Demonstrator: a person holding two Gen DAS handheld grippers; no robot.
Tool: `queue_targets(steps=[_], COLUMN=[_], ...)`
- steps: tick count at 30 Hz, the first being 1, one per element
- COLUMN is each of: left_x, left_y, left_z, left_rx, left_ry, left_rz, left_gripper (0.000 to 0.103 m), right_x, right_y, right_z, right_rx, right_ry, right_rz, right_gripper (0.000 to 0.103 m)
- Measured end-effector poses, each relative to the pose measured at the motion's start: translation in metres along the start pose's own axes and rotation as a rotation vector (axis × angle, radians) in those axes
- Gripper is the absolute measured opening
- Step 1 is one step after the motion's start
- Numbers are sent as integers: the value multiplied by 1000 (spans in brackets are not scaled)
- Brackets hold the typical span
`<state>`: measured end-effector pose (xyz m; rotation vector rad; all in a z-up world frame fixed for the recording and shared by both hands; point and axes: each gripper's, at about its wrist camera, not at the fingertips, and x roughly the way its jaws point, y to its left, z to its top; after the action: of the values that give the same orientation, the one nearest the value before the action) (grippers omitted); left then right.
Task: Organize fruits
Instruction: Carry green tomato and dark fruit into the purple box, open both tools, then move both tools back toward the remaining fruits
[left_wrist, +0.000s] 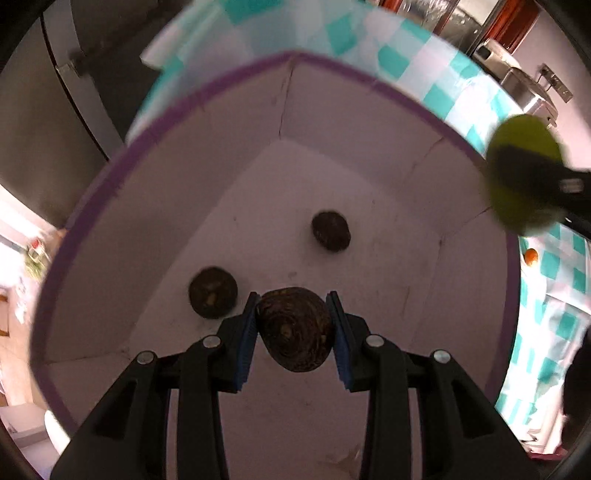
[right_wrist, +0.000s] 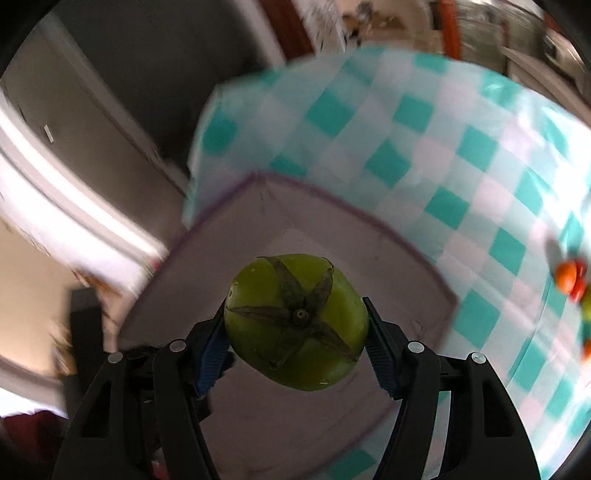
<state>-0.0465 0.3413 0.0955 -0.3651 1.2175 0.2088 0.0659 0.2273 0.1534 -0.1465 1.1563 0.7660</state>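
My left gripper (left_wrist: 294, 325) is shut on a dark brown round fruit (left_wrist: 294, 332) and holds it inside a white box with a purple rim (left_wrist: 88, 192). Two more dark brown fruits (left_wrist: 331, 231) (left_wrist: 213, 292) lie on the box floor. My right gripper (right_wrist: 295, 325) is shut on a green tomato-like fruit (right_wrist: 295, 321) with a dark star-shaped stem, held above the same box (right_wrist: 332, 229). That green fruit (left_wrist: 524, 158) also shows at the right of the left wrist view, over the box's right rim.
The box stands on a table with a teal and white checked cloth (right_wrist: 424, 147). Several small orange and red fruits (right_wrist: 570, 278) lie on the cloth at the right; one orange fruit (left_wrist: 530, 256) shows beside the box. Cabinets and a doorway lie beyond the table.
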Motion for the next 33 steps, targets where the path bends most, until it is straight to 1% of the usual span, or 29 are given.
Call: queue_targets(steps=[3,4,7,11,13,15,17,19,22,24,27,28,30,31,33], left_x=[13,20,31,44,48,50,50,50,48,47,42,39,29,20,-2], left_y=[-2,-4,-4,4,6,7,6,6,5,8,13,15,16,17,18], left_z=[4,3,1,0,-2,-1,-1,-3,-4,-6,-8,-9,-9,-11,-16], left_rx=[24,42,58,33,29,30,37,42,40,27,-5,-19,-41,-55,-77], left_ry=[77,121,189,266,292,303,306,307,306,303,285,270,226,180,73], left_rz=[-7,-9,-16,-18,-14,-8,-5,-3,23,37,63,71,83,91,113], left_gripper=[37,37,37,37,37,37,38,44,47,55,61,61,67,67,67], right_x=[46,64,91,103,108,110,109,108,107,104,96,86,67,49,6], right_y=[20,25,23,16,11,7,7,6,4,3,0,-9,-7,-5,-6], right_z=[5,3,-7,-15,-17,-20,-20,-20,-21,-23,-26,-25,-26,-27,-28], right_rx=[-112,-156,-192,-199,-190,-187,-183,-176,-171,-171,-172,-177,-200,-206,-215], right_ry=[167,234,332,395,411,423,416,412,414,407,387,364,292,233,95], right_rz=[-129,-186,-258,-291,-293,-291,-278,-273,-261,-252,-227,-218,-196,-164,-86], right_gripper=[65,65,65,65,65,65,65,65,65,65,65,66,70,74,76])
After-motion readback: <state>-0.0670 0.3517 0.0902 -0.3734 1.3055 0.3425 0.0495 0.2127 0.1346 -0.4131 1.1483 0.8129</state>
